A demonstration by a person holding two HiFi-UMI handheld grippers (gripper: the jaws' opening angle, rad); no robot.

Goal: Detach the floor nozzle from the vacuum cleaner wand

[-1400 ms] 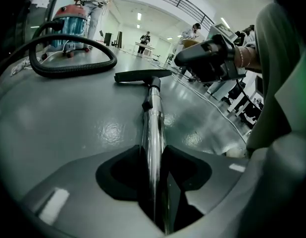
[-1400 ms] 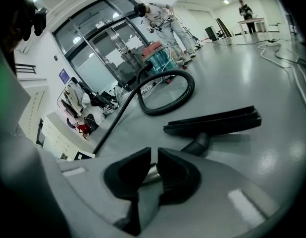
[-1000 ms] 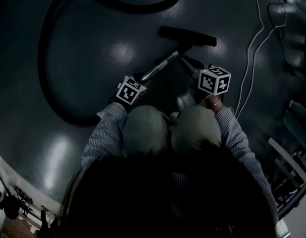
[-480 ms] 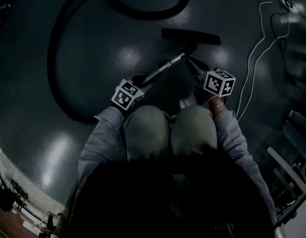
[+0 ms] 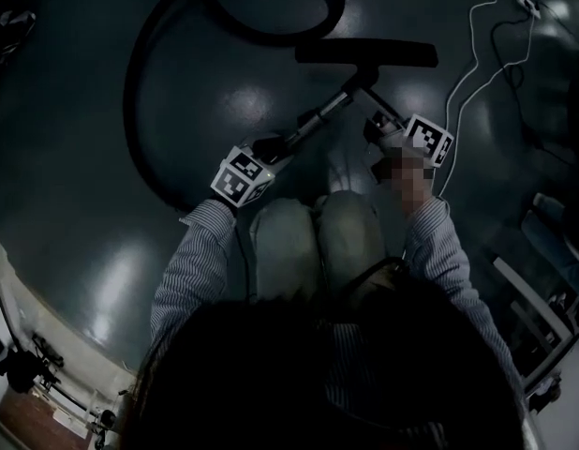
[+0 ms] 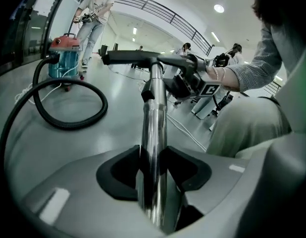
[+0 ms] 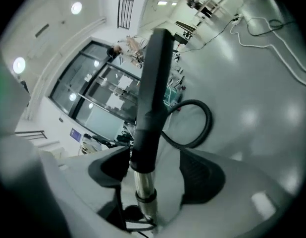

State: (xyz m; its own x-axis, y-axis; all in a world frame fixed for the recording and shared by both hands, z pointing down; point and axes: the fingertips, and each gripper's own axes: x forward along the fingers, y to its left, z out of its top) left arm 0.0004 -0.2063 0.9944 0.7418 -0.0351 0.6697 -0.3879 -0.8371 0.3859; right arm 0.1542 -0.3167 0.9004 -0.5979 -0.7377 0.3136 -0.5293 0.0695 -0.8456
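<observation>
The chrome wand [image 5: 319, 118] runs up to the black floor nozzle [image 5: 364, 52], which is raised off the floor. My left gripper [image 5: 271, 150] is shut on the wand [image 6: 155, 128] low on the tube. In the left gripper view the nozzle [image 6: 138, 57] stands crosswise at the wand's far end. My right gripper [image 5: 381, 127] is at the joint. Its jaws are opening, with the nozzle's black neck [image 7: 149, 103] and the wand's end [image 7: 143, 187] between them. The right pad stands clear of the neck.
A black hose [image 5: 149, 73] loops over the dark floor to a red and blue vacuum cleaner [image 6: 66, 58]. A white cable [image 5: 467, 64] trails at the right. A person [image 6: 93, 9] stands beyond the cleaner. The wearer's knees [image 5: 318, 232] are just below the grippers.
Both grippers have risen and carried the wand and nozzle up towards the camera. The right gripper has rolled and moved up along the wand's right side.
</observation>
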